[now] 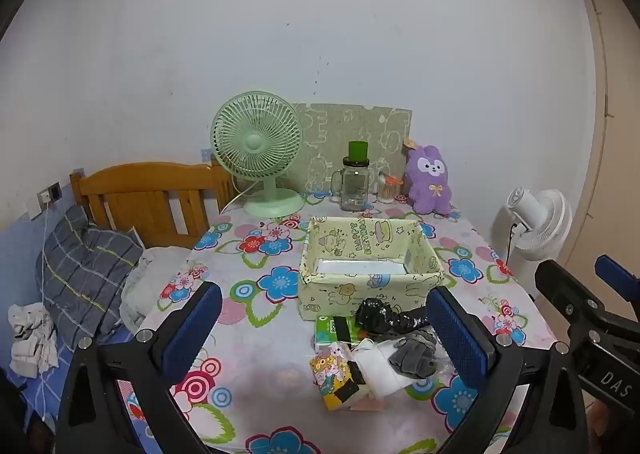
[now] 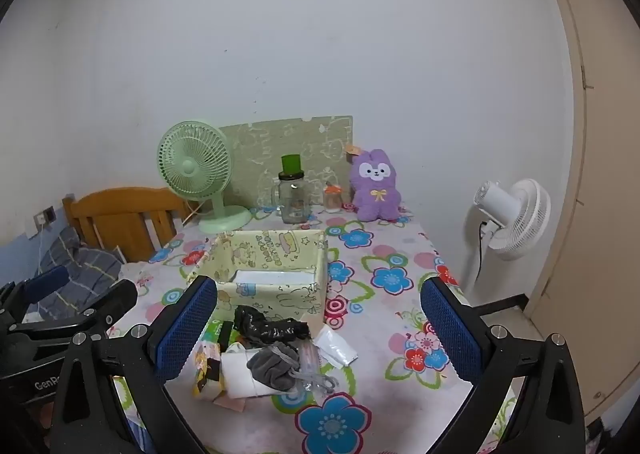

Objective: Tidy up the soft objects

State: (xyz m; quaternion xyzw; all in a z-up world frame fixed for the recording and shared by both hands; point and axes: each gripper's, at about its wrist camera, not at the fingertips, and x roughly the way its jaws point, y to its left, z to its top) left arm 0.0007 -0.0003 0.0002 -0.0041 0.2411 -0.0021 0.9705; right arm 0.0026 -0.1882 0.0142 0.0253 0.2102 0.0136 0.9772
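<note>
The fabric storage box (image 1: 370,274) on the flowered counter (image 1: 256,370) carries cartoon prints and the words "HAPPY BIRTHDAY" on its far inner wall; only its pale bottom shows inside. The right gripper's body, seen from the left wrist view, bears the letters "DAS"; the left gripper's body, seen from the right wrist view, reads "GenR", the rest cut off.

Just in front of the box lies the pile of soft objects (image 2: 264,358): a crumpled black piece (image 1: 384,316), a grey cloth (image 1: 412,358) on a white one, a green packet (image 1: 334,332) whose print is too small to read, and a small cartoon-printed pack (image 1: 330,374).

At the far edge stand a glass jar (image 1: 354,184) with a green lid, a smaller jar (image 1: 387,190) holding thin sticks, a green desk fan (image 1: 258,152) and a purple plush toy (image 1: 430,180).

The left gripper (image 1: 324,334) and right gripper (image 2: 318,334) both hover with jaws spread wide, holding nothing.
</note>
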